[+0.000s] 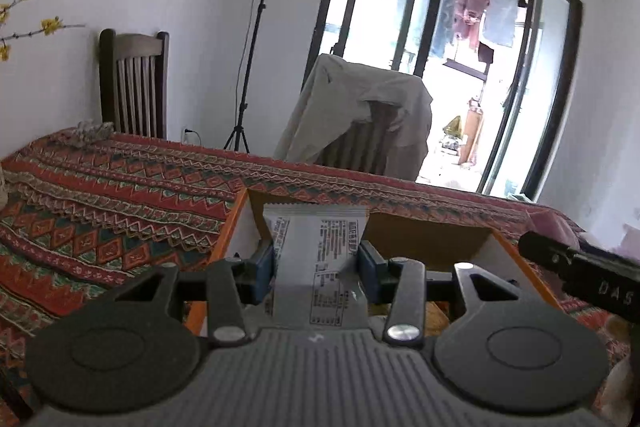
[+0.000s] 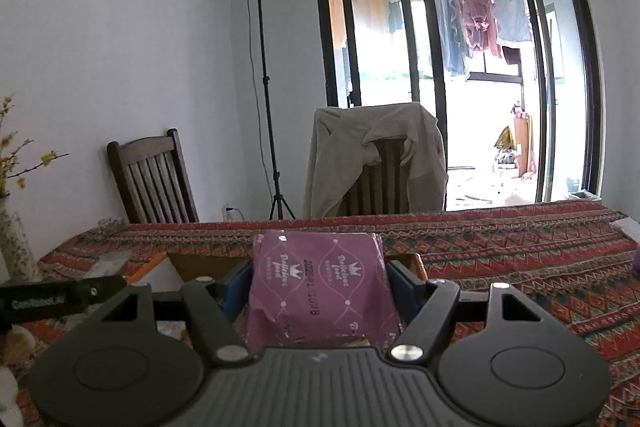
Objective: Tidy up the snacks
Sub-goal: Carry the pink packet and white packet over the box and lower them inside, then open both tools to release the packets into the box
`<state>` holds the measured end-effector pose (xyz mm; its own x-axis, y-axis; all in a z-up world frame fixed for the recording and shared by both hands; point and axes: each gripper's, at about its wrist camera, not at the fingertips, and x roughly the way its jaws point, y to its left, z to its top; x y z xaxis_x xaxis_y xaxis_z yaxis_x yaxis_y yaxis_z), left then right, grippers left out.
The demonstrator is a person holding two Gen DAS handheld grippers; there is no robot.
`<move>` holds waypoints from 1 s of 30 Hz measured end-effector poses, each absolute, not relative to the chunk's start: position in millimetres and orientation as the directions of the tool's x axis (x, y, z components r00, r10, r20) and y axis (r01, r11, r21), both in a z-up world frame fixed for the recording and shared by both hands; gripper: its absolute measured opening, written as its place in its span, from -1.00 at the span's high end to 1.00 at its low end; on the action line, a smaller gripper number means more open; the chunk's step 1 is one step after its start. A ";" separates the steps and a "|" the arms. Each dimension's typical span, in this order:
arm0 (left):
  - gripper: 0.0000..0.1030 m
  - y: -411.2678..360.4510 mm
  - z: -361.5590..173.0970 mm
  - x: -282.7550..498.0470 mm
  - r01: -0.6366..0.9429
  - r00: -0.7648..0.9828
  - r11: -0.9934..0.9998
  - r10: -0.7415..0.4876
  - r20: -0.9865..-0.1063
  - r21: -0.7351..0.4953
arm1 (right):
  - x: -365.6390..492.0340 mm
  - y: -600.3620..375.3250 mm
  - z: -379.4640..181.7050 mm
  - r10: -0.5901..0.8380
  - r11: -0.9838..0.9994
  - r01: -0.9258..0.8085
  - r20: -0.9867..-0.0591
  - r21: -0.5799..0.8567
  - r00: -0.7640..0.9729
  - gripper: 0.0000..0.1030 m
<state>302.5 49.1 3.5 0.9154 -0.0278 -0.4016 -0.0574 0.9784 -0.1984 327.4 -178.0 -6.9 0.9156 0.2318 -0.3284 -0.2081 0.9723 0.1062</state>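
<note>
My left gripper [image 1: 316, 273] is shut on a white snack packet [image 1: 320, 259] with printed text, held upright above an open cardboard box [image 1: 424, 235] with orange edges. My right gripper [image 2: 320, 287] is shut on a purple snack packet [image 2: 320, 287] with a crown pattern, held over the same box [image 2: 192, 263]. The right gripper's black body [image 1: 580, 275] shows at the right edge of the left wrist view, and the left gripper's body [image 2: 48, 297] shows at the left of the right wrist view.
The table wears a red patterned cloth [image 1: 100, 211]. A dark wooden chair [image 2: 152, 183] and a chair draped with a beige jacket [image 2: 380, 163] stand behind it. A light stand [image 2: 264, 87] stands by the wall. A vase with yellow flowers [image 2: 12, 227] sits at the table's left.
</note>
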 end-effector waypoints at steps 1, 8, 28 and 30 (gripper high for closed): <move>0.14 47.7 -1.0 304.5 -0.054 0.916 0.980 -0.028 -0.401 -0.191 | 330.0 -176.5 -12.0 0.237 0.971 -0.214 -0.322 0.106 0.916 -0.38; 0.14 43.4 -23.1 309.4 -0.033 0.908 0.991 -0.026 -0.418 -0.132 | 333.7 -167.0 -33.2 0.257 0.966 -0.249 -0.366 0.070 0.894 -0.38; -1.00 57.7 -24.1 295.9 -0.108 0.928 0.975 0.027 -0.372 -0.197 | 335.5 -172.9 -42.0 0.222 0.975 -0.209 -0.401 0.078 0.889 -1.00; -1.00 59.5 -22.6 294.9 -0.117 0.929 0.972 0.034 -0.368 -0.205 | 335.6 -174.1 -42.2 0.220 0.975 -0.207 -0.404 0.078 0.888 -1.00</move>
<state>294.9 59.5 -22.6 0.9291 0.0340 -0.3683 -0.1169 0.9717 -0.2053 335.6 -174.1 -42.2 0.8879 0.2203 -0.4038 -0.2065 0.9753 0.0780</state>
